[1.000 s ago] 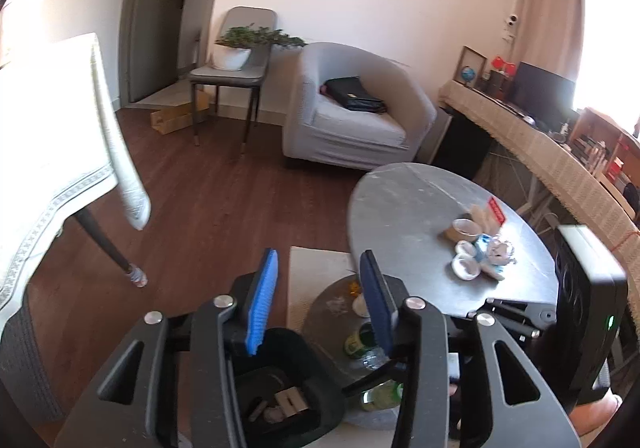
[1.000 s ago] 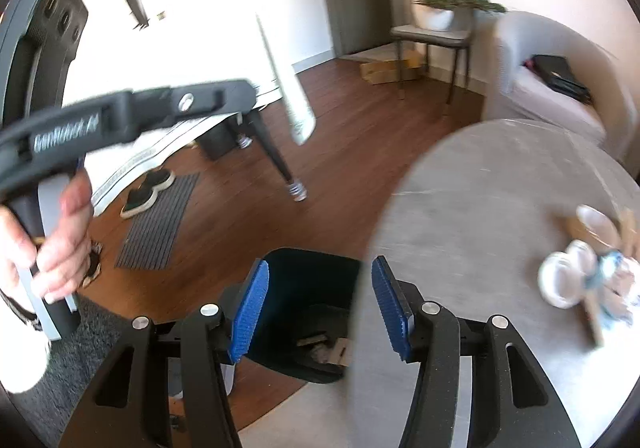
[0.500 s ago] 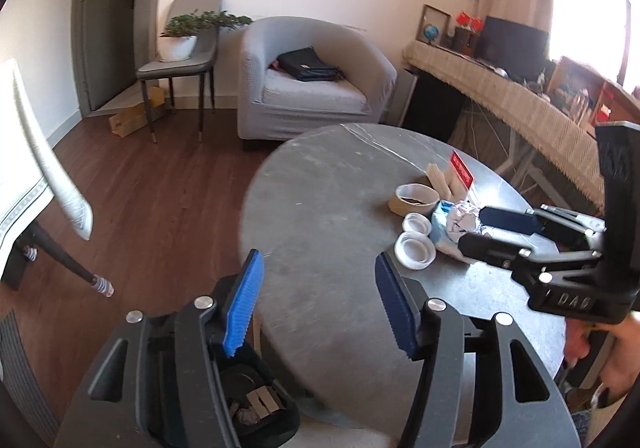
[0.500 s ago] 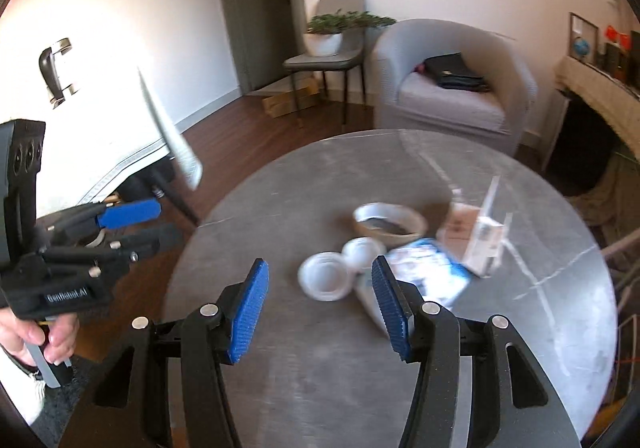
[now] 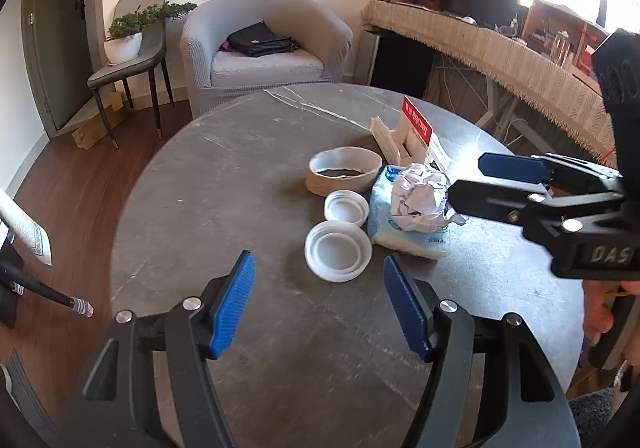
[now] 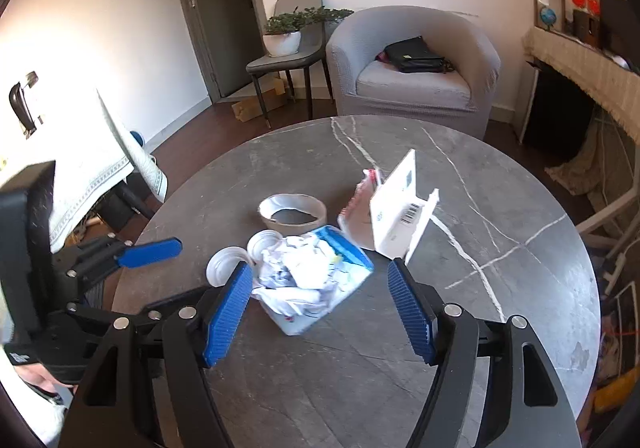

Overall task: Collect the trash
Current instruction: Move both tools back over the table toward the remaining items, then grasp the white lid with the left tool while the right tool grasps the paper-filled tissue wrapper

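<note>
On the round grey table (image 5: 224, 184) lies a crumpled white paper ball (image 5: 420, 196) on top of a blue-and-white tissue pack (image 5: 404, 240). Beside them are two white lids (image 5: 338, 256), a paper bowl (image 5: 344, 174) and an opened white-and-red carton (image 5: 416, 132). My left gripper (image 5: 318, 260) hovers in front of the nearer lid, its jaws opening with nothing between them. My right gripper (image 6: 319, 266) is opening too. The paper ball (image 6: 296, 268) and pack (image 6: 344, 248) sit between its tips, and the pads do not press on them. Its fingers (image 5: 508, 166) reach in from the right.
A grey armchair (image 5: 264, 48) with a black bag stands behind the table, and a chair with a potted plant (image 5: 128, 44) is to its left. A cloth-covered sideboard (image 5: 500, 48) runs along the right. A white-clothed table (image 6: 92, 168) is at the left. The left gripper's fingers (image 6: 150, 248) show beside the lids.
Both views have swung from the black bin on the floor up to the table top. Both grippers have opened wider and closed in on the trash pile. The bin has left the view.
</note>
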`<state>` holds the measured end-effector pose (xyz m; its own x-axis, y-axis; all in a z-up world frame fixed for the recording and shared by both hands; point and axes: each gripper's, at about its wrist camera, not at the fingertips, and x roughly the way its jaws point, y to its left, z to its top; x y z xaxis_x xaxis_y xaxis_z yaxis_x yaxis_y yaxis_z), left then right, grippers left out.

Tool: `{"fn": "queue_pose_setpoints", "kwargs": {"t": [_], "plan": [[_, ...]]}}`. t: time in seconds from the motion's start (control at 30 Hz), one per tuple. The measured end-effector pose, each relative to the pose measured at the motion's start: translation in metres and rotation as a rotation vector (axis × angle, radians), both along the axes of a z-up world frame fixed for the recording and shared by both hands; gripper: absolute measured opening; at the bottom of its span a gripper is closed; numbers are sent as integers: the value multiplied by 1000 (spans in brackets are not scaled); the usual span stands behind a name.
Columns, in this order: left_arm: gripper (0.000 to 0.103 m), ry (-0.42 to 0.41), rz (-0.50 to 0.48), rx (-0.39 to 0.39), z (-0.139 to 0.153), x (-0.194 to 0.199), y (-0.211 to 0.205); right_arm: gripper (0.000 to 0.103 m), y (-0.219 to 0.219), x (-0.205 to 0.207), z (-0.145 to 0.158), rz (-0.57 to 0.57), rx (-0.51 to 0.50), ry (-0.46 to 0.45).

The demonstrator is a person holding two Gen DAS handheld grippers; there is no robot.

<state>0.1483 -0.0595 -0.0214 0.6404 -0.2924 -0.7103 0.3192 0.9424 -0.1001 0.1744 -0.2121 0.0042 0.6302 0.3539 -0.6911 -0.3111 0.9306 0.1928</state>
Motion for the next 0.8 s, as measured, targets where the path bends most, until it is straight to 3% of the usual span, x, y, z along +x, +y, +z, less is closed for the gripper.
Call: {"fn": "queue_pose_setpoints", "kwargs": {"t": [0.13, 0.33, 0.47, 0.8], "plan": [[66, 34, 7, 13, -11, 10, -8, 72, -3, 1, -1, 3, 9, 7], [61, 20, 24, 18, -13, 15, -10, 74, 3, 0, -5, 24, 3, 22], [42, 9, 24, 29, -12, 15, -13, 74, 7, 2, -6, 29, -4, 25], [42, 6, 77, -21, -1, 14, 13, 74, 17, 7, -9, 24, -26, 14]]}}
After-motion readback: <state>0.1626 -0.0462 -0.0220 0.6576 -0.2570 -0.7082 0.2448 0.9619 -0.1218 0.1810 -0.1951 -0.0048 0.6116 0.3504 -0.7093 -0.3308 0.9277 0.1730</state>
